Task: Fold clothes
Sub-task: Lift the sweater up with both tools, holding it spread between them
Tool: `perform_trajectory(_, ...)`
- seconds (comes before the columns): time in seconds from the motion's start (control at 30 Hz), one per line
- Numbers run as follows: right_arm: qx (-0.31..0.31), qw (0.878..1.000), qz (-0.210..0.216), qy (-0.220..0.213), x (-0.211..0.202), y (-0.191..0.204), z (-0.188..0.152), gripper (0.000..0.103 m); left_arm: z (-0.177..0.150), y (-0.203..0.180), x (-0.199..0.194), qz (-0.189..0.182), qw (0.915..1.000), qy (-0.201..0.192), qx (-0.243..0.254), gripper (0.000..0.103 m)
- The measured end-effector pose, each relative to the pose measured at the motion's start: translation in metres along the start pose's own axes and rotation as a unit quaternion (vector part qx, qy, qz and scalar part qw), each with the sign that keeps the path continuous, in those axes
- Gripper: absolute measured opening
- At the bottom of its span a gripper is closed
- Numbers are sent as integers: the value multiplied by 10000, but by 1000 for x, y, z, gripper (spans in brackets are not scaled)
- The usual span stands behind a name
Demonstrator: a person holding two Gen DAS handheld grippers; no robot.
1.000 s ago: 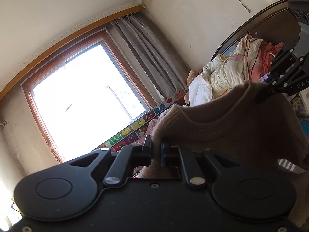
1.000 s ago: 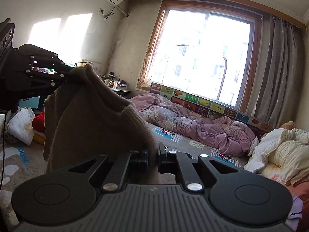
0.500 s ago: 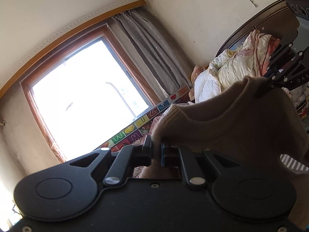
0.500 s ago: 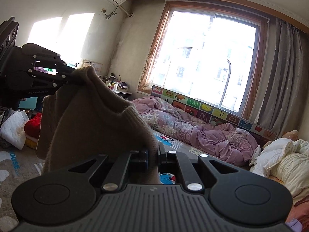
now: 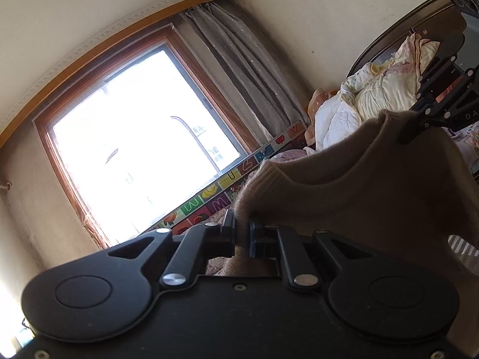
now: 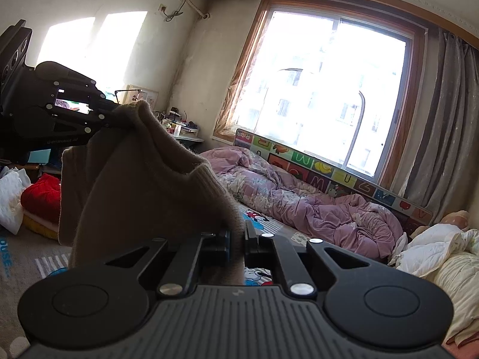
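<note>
Window [image 6: 323, 89] beyond; sweater [image 6: 143, 185] blocks left.

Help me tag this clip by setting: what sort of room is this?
Most likely a lived-in bedroom: rumpled pink bedding below a curtained window, a dark wooden headboard behind piled quilts.

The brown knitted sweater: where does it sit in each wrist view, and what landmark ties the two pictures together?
Left wrist view: the brown knitted sweater fills the lower right, strung from the left gripper up to the right gripper.
Right wrist view: the sweater hangs left of centre, between the right gripper and the left gripper.
Shared landmark: the colourful alphabet panel under the window.
</note>
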State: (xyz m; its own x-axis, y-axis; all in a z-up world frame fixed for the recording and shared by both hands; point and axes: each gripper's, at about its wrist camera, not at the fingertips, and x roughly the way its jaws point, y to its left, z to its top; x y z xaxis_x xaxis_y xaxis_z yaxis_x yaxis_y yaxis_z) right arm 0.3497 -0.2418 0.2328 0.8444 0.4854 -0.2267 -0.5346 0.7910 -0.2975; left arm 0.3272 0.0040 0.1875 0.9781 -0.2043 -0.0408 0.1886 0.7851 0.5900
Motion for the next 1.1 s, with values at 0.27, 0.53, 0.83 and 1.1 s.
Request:
perform_trajectory(0.27, -64, 9999, -67, 128, 39, -16, 12, 9, -1, 14, 38, 38, 9999, 102, -114, 8)
perform_trajectory(0.53, -103, 9994, -284, 197, 75, -37, 18, 9, -1, 20, 74, 98, 9995, 186, -256, 8)
perform_trajectory(0.83, -114, 9979, -567, 282, 112, -65, 25, 9, 8, 21, 114, 188, 9991, 229, -300, 8)
perform_trajectory(1.1, -70, 9970, -763, 125, 129, -74, 28, 9, 4, 19, 126, 523, 9976, 221, -388, 8)
